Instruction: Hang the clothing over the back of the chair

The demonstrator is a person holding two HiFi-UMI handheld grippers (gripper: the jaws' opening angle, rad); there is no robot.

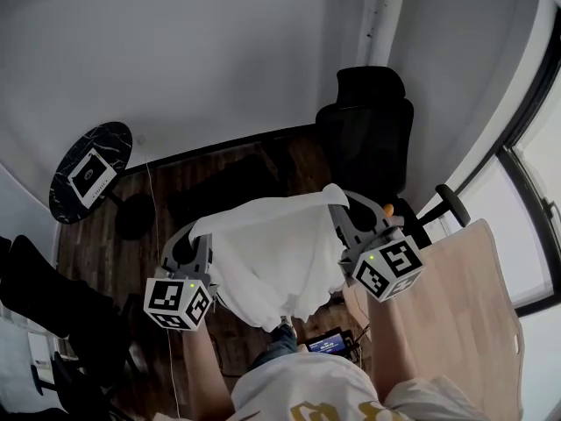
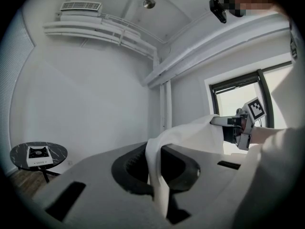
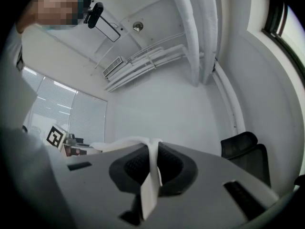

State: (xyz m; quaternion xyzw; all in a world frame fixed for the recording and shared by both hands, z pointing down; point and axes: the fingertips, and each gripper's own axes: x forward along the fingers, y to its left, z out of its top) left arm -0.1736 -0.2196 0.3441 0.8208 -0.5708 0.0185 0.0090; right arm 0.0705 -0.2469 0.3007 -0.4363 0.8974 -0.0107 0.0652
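Note:
A white piece of clothing (image 1: 279, 261) hangs spread between my two grippers, held up in front of me. My left gripper (image 1: 198, 235) is shut on its left top edge, and the cloth (image 2: 155, 175) runs pinched between the jaws in the left gripper view. My right gripper (image 1: 337, 202) is shut on the right top edge, with the fabric (image 3: 151, 175) squeezed between its jaws. The black office chair (image 1: 366, 130) stands beyond the garment to the upper right, its back (image 3: 244, 151) showing right of the right gripper. The garment is apart from the chair.
A small round black marble table (image 1: 91, 172) with a white box on it stands at the far left. A pale wooden desk (image 1: 469, 305) lies at my right by the window. White walls close the corner behind the chair. A dark device (image 1: 330, 344) lies on the wood floor near my feet.

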